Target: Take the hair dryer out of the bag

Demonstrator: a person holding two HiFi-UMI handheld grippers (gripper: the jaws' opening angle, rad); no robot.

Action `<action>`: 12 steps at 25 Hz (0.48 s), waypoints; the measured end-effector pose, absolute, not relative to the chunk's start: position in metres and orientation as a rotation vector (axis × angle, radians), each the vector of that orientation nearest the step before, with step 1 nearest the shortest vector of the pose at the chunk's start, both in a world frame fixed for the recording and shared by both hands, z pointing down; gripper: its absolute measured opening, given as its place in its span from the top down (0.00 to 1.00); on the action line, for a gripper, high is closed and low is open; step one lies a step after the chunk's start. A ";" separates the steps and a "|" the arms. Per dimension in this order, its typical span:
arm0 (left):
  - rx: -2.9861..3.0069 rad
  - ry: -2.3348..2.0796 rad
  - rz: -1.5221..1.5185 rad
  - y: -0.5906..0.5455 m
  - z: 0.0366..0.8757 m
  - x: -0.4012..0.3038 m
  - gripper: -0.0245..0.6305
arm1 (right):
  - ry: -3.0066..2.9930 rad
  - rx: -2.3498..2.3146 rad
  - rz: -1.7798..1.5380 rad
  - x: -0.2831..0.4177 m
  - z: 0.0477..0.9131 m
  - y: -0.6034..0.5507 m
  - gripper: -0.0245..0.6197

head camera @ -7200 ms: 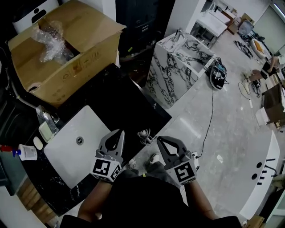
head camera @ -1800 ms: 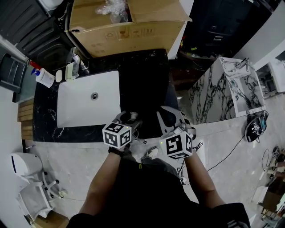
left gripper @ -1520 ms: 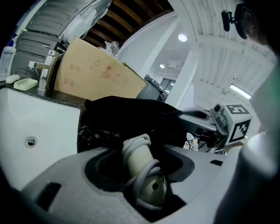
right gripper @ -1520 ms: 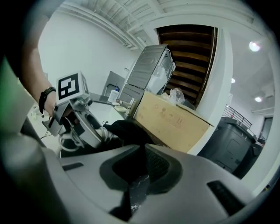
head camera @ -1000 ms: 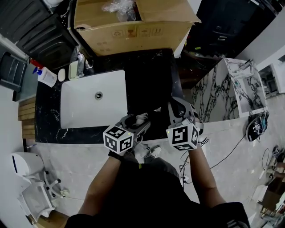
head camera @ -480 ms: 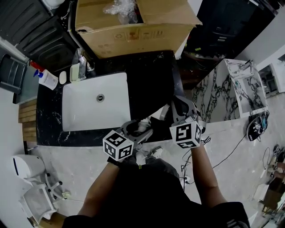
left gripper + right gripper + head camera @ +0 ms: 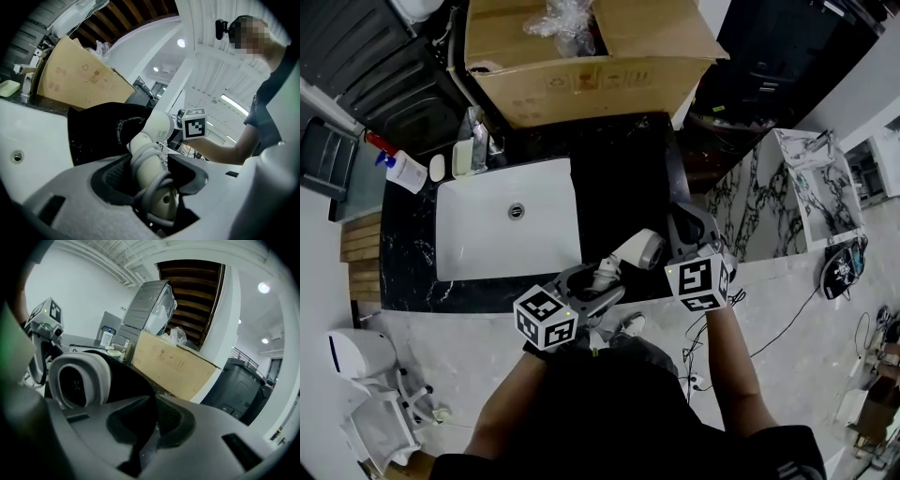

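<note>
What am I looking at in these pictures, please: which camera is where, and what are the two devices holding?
There is no robot here: a person holds a two-jaw gripper in each hand. The head view comes from a camera on the person's head, looking down. The two gripper views come from cameras riding on each gripper, looking along its jaws. On the dark counter are a white sink, a cardboard box and a black bag. The left gripper is closed on the handle of a white hair dryer, whose cord is wrapped round it. The right gripper pinches the bag's fabric.
</note>
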State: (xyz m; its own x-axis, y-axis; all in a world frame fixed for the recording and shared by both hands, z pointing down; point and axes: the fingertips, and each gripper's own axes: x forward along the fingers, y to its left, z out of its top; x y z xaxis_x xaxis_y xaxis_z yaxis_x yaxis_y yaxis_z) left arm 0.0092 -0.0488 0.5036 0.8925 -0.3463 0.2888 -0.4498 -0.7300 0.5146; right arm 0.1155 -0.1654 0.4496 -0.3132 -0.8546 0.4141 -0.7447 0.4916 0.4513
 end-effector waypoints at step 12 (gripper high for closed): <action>2.479 -0.479 0.223 -0.029 0.496 0.007 0.59 | -2.105 1.309 -0.246 0.115 0.446 -0.173 0.91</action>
